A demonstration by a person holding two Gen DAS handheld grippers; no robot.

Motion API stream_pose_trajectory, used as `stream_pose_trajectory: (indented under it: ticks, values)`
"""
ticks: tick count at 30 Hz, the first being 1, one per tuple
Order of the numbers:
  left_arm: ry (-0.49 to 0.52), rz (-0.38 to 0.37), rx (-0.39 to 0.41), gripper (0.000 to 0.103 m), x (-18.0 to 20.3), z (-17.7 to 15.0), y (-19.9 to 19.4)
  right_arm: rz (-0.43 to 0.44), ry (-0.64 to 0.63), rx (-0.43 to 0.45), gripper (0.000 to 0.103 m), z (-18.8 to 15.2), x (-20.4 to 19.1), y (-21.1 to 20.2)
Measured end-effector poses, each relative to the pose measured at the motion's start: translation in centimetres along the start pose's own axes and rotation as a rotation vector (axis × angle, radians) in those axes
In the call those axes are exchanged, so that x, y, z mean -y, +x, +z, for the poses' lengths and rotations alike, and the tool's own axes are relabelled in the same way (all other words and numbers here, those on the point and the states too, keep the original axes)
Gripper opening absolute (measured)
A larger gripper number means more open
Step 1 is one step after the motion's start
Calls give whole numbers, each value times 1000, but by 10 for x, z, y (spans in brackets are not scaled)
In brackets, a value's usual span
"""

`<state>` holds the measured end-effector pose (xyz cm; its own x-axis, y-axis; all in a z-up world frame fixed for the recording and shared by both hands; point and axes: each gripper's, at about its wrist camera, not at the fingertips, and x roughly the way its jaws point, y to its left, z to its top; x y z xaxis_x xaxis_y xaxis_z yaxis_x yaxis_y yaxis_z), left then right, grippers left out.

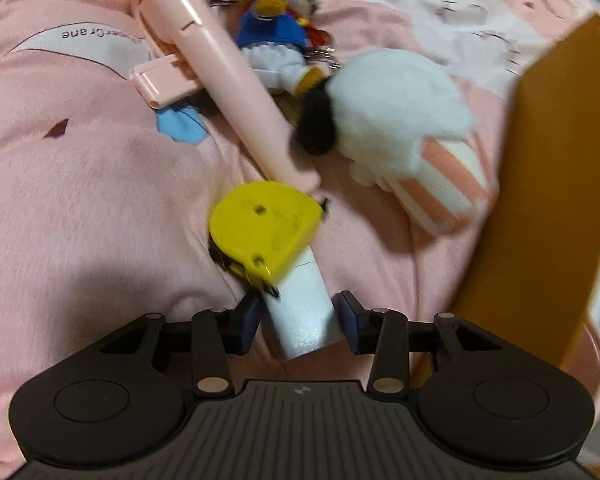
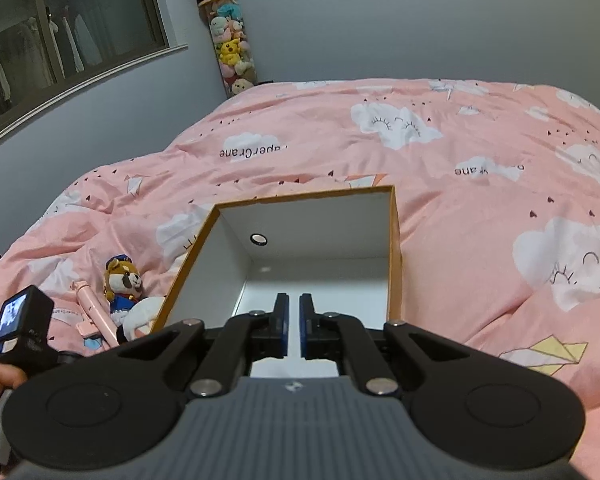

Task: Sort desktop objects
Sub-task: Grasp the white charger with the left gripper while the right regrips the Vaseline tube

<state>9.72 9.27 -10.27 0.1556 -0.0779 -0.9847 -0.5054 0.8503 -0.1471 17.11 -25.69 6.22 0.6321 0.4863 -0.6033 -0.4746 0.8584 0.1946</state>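
In the left wrist view my left gripper [image 1: 298, 322] has its blue pads on either side of a white tube [image 1: 304, 312] lying on the pink bedspread; the pads look close to it or touching. A yellow tape measure [image 1: 262, 230] rests on the tube's far end. Beyond lie a pink selfie stick [image 1: 216, 76], a dog plush in blue [image 1: 272, 32] and a white plush with a striped base [image 1: 404, 128]. The orange box [image 1: 548, 184] stands at right. In the right wrist view my right gripper [image 2: 294, 320] is shut and empty, hovering over the open box [image 2: 394, 248].
The box's white inside looks bare. The pink bedspread [image 2: 460, 200] spreads in every direction around the box. A clear column of plush toys [image 2: 230, 44] stands against the grey wall, with a window at left. The left gripper's camera [image 2: 18, 320] shows at lower left.
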Motion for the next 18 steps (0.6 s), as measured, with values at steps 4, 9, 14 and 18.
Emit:
stream_pose_trajectory:
  ticks: [4,9,14,18]
  values:
    - [130,-105,57,44,7,-20,-20,-7,2,-20,3,-1,1,1]
    - [408,-128,204,39,32,-44,-47,-4,-24,-77,9,-3,-2,6]
    - [555,-105,240,39,43,-47,-41,9,-229,-139,28,-9,-19,8]
    - [536,-133,170,39,29,-43,-36,42,-411,-206,29,-15,-34,16]
